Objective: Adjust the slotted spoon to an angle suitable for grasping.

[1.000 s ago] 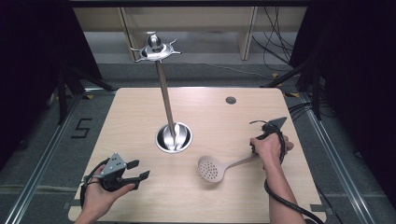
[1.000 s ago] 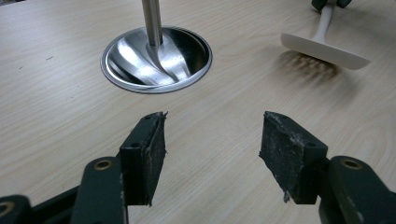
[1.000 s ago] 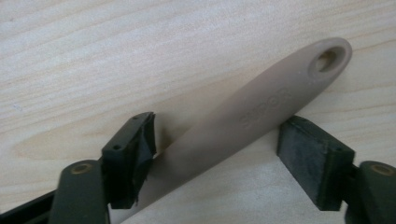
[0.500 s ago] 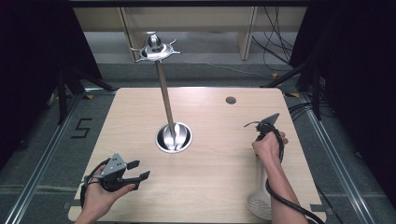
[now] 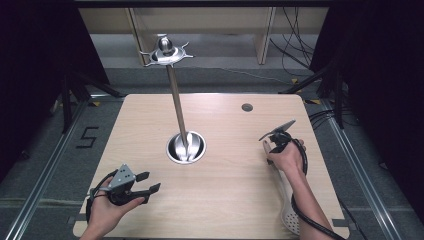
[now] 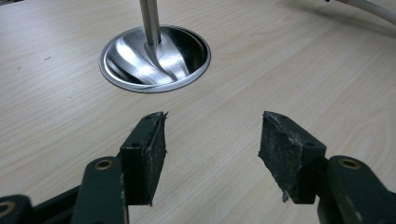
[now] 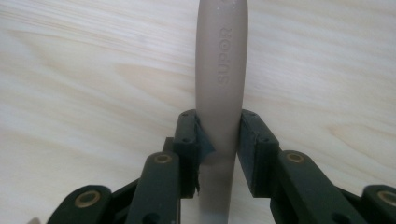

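We see a pale wood-grain table (image 5: 225, 190) with a small dark round hole (image 5: 247, 107) near its far edge. At its middle stands a polished steel rack (image 5: 177, 100): a shallow, mirror-bright round base (image 6: 154, 58), a thin straight pole leaning slightly in the high view, and a star-shaped crown of short prongs under a rounded knob. The right gripper (image 7: 219, 140) is clenched on a skimmer (image 5: 290, 210), its black jaws pressing both sides of the smooth, matte beige handle (image 7: 220, 84), which bears the raised word SUPOR. In the high view the skimmer runs from the right hand (image 5: 285, 157) toward the near right table edge, where its pale perforated bowl shows beside the forearm, partly hidden by it. The left gripper (image 6: 212, 149) rests at the near left of the table, released, its jaws spread wide over bare wood; the pads (image 6: 285, 149) are worn and frayed at the edges. The base lies just ahead of those jaws. Cables (image 5: 295, 55) trail on the floor beyond the table.
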### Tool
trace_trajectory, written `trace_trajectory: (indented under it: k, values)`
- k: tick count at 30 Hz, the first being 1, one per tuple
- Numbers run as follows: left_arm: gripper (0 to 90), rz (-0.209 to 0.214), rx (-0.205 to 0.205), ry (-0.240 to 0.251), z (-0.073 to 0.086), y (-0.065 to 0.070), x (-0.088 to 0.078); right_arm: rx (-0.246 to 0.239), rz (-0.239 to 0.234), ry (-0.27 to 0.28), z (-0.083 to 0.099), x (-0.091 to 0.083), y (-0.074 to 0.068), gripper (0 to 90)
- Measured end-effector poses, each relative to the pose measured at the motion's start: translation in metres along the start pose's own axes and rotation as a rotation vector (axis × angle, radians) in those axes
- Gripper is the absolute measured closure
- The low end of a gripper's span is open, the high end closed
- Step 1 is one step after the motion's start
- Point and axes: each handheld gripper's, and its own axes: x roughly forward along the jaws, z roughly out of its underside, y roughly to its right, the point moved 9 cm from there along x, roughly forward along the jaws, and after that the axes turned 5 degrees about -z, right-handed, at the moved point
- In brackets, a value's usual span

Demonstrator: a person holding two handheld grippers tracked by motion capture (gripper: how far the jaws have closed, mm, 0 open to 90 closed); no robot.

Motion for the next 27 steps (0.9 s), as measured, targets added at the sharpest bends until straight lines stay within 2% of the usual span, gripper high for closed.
trace_trajectory:
  k: [1, 2, 3, 4, 6, 7, 8, 9, 11, 13, 14, 15, 16, 17, 18, 19, 20, 21, 25, 26, 27]
  values:
    - [40.0, -0.002, 0.006, -0.005, 0.000, -0.001, 0.000, -0.015, -0.022, 0.041, -0.002, -0.003, -0.003, 70.9]
    - [40.0, -0.004, -0.002, -0.006, 0.001, 0.000, 0.000, -0.030, -0.032, 0.038, 0.000, -0.007, -0.005, 70.9]
    - [40.0, -0.001, 0.003, -0.004, 0.000, 0.000, 0.000, -0.043, -0.058, 0.058, 0.000, -0.011, -0.008, 70.9]
    - [40.0, -0.002, 0.009, -0.002, 0.000, 0.000, 0.000, -0.065, -0.120, 0.111, 0.001, -0.019, -0.016, 70.9]
    - [40.0, -0.002, 0.006, -0.002, 0.000, 0.000, 0.000, -0.152, -0.175, 0.198, -0.001, -0.027, -0.020, 70.9]
    - [40.0, -0.002, 0.006, -0.002, 0.000, 0.000, 0.000, -0.152, -0.175, 0.198, -0.001, -0.027, -0.020, 70.9]
    - [40.0, -0.002, 0.004, -0.006, 0.000, 0.000, 0.000, -0.210, -0.191, 0.258, 0.001, -0.036, -0.022, 70.9]
    - [40.0, -0.003, 0.007, -0.004, 0.000, 0.000, 0.000, -0.217, -0.211, 0.271, 0.003, -0.042, -0.025, 70.9]
    - [40.0, -0.011, 0.011, -0.010, 0.001, 0.000, 0.000, -0.227, -0.214, 0.299, 0.009, -0.053, -0.028, 70.9]
    - [40.0, 0.003, -0.015, 0.002, 0.000, 0.003, 0.001, -0.254, -0.237, 0.351, 0.013, -0.064, -0.035, 70.9]
    - [40.0, 0.003, -0.015, 0.002, 0.000, 0.003, 0.001, -0.254, -0.237, 0.351, 0.013, -0.064, -0.035, 70.9]
    - [40.0, 0.002, 0.014, 0.000, 0.000, 0.002, 0.001, -0.323, -0.259, 0.416, 0.011, -0.069, -0.038, 70.9]
    - [40.0, -0.007, 0.024, -0.004, 0.000, 0.000, 0.001, -0.334, -0.276, 0.455, 0.013, -0.075, -0.042, 70.9]
    - [40.0, -0.012, 0.022, -0.011, 0.000, 0.001, 0.000, -0.373, -0.281, 0.489, 0.013, -0.080, -0.044, 70.9]
    - [40.0, -0.005, 0.033, -0.002, 0.000, 0.000, 0.001, -0.414, -0.295, 0.551, 0.016, -0.089, -0.050, 70.9]
    - [40.0, 0.000, 0.016, 0.002, -0.001, 0.002, 0.001, -0.434, -0.299, 0.568, 0.019, -0.094, -0.052, 70.9]
    - [40.0, 0.000, 0.016, 0.002, -0.001, 0.002, 0.001, -0.434, -0.299, 0.568, 0.019, -0.094, -0.052, 70.9]
    - [40.0, 0.001, 0.008, 0.007, -0.001, 0.003, 0.001, -0.440, -0.305, 0.602, 0.021, -0.097, -0.056, 70.9]
    - [40.0, -0.003, 0.010, 0.007, -0.001, 0.003, 0.001, -0.531, -0.307, 0.736, 0.026, -0.115, -0.063, 70.9]
    - [39.9, -0.003, 0.010, 0.007, -0.001, 0.003, 0.001, -0.531, -0.307, 0.736, 0.026, -0.115, -0.063, 70.9]
    - [40.0, 0.000, 0.009, 0.008, -0.001, 0.003, 0.001, -0.546, -0.318, 0.774, 0.027, -0.121, -0.066, 70.9]
